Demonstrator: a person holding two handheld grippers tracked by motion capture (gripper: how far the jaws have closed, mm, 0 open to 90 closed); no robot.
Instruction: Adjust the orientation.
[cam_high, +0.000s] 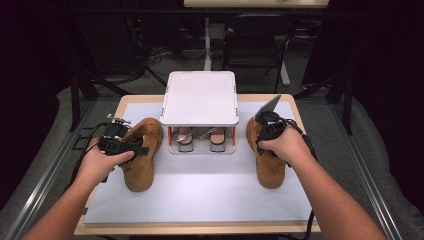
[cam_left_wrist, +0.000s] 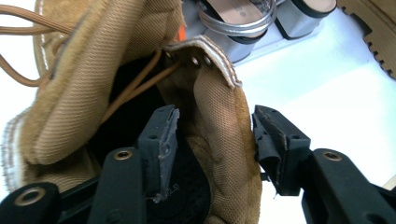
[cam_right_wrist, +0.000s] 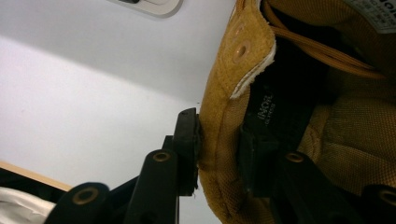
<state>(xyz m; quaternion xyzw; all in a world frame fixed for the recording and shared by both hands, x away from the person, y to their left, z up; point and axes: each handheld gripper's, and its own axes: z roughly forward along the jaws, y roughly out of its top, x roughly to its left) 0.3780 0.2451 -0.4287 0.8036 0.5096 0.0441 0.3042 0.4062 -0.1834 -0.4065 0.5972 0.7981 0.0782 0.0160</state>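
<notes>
A person's left claw (cam_left_wrist: 212, 140) straddles the padded collar of the left tan boot (cam_high: 141, 152), one jaw inside the boot, the other outside, pads standing apart from the fabric. The right claw (cam_right_wrist: 219, 140) is clamped on the side collar of the right tan boot (cam_high: 270, 167). Between the two claws on the white worktop (cam_high: 200, 195) stands a small shoe rack (cam_high: 200, 100).

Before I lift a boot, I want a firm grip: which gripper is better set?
Right. The right gripper already pinches its boot's collar between both pads. The left gripper straddles the left boot's collar, one pad apart.
</notes>
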